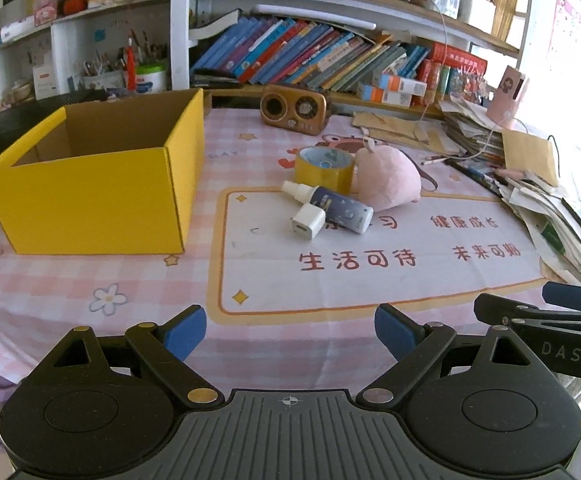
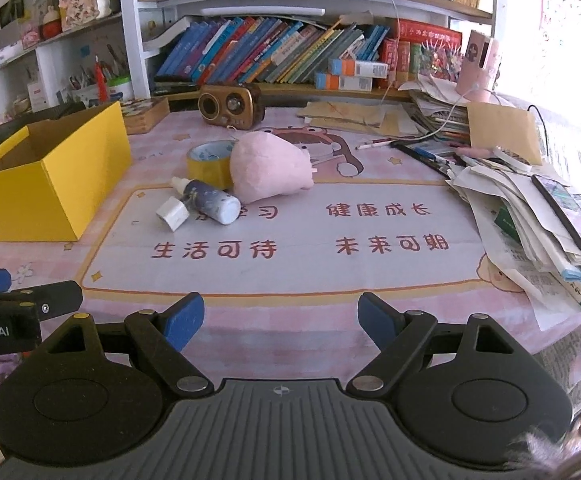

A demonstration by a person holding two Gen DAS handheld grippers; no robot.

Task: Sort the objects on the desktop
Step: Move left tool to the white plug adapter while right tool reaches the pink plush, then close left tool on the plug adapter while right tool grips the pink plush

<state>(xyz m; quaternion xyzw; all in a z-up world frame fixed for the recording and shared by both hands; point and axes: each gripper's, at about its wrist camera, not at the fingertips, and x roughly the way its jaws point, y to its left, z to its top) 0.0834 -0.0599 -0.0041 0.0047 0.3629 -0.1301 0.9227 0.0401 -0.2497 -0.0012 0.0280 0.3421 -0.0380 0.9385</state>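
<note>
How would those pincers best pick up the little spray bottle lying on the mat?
Grip the spray bottle across its round middle from above. It lies on its side, the white charger touches its near side by the cap, and the tape roll sits behind.

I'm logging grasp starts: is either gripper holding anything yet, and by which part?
Nothing is held. The left gripper and right gripper are both open over the tablecloth, short of the objects.
</note>
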